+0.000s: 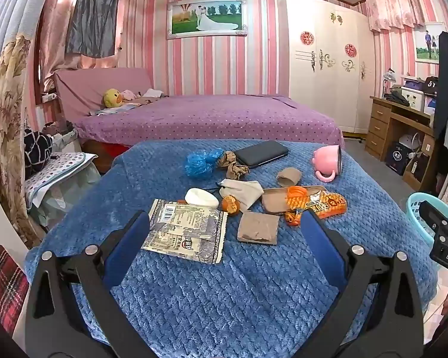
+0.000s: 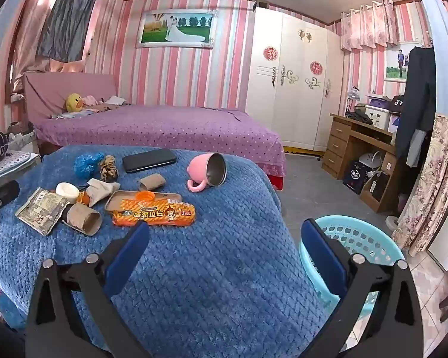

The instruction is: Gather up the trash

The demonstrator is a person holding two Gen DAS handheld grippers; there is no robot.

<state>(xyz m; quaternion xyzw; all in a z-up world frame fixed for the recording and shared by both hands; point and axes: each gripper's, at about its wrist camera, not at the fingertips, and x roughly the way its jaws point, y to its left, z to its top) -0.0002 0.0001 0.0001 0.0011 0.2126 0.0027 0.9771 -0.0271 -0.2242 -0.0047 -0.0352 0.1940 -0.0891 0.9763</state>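
Litter lies on a blue blanket (image 1: 224, 292): a silver printed wrapper (image 1: 186, 231), an orange snack packet (image 2: 153, 216), a flattened cardboard tube (image 1: 258, 228), a second tube (image 2: 83, 219), crumpled blue plastic (image 1: 200, 161) and a white lid (image 1: 201, 198). My left gripper (image 1: 225, 225) hovers open just short of the wrapper, with nothing between its fingers. My right gripper (image 2: 224, 237) is open too, above the blanket's right edge, short of the orange packet. A light blue basket (image 2: 358, 244) stands on the floor beside its right finger.
A black phone (image 2: 149, 159), a tipped pink mug (image 2: 207, 174), a beige cloth (image 1: 242, 192) and a tan tray (image 2: 119, 201) share the blanket. Behind it is a purple bed (image 1: 209, 119). A wooden desk (image 2: 358, 146) and white wardrobe (image 2: 295, 83) stand to the right.
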